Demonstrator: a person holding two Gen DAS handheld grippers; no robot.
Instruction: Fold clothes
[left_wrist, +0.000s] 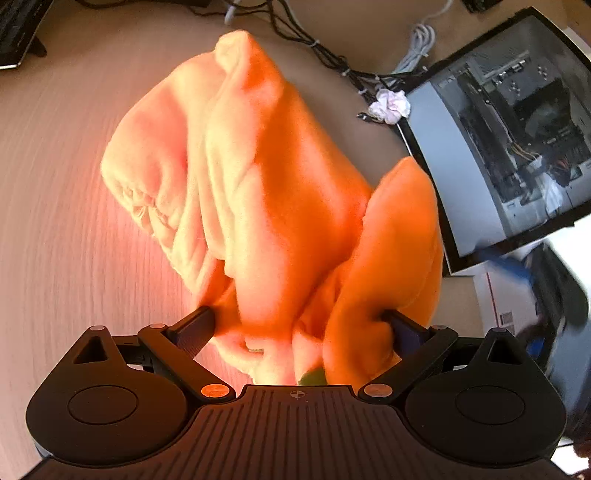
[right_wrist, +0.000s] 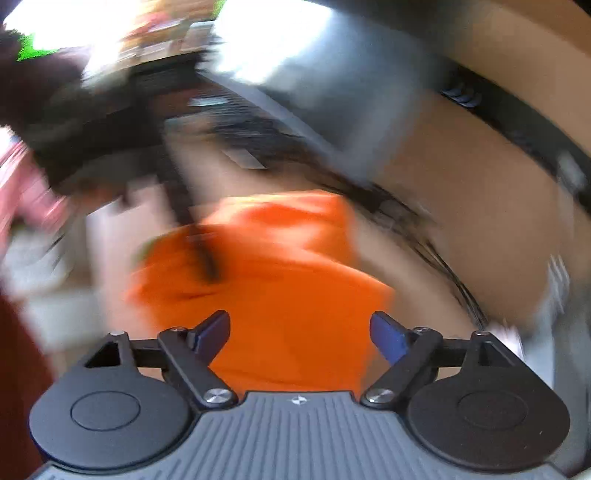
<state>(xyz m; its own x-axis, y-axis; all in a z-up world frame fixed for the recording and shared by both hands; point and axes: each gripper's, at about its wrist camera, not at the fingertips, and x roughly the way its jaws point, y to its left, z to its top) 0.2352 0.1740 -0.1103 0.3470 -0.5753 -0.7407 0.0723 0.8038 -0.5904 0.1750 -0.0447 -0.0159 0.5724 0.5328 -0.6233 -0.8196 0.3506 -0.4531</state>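
An orange garment (left_wrist: 258, 166) lies in a bunched heap on the light wooden table (left_wrist: 55, 184). My left gripper (left_wrist: 299, 325) stands wide open at the heap's near end. Crumpled cloth fills the gap between its jaws, and a fold drapes over the right fingertip (left_wrist: 397, 325). In the right wrist view, which is heavily blurred, the same orange garment (right_wrist: 266, 266) spreads below and ahead of my right gripper (right_wrist: 299, 332). That gripper is open, its blue pads (right_wrist: 388, 332) apart, and the cloth lies beneath them, not pinched.
A computer case with a glass side panel (left_wrist: 517, 147) stands at the right. Black cables (left_wrist: 325, 55) and a crumpled white tissue (left_wrist: 391, 105) lie behind the garment. A dark keyboard (left_wrist: 14, 33) sits at the far left. Blurred dark shapes (right_wrist: 92, 129) fill the right view's upper left.
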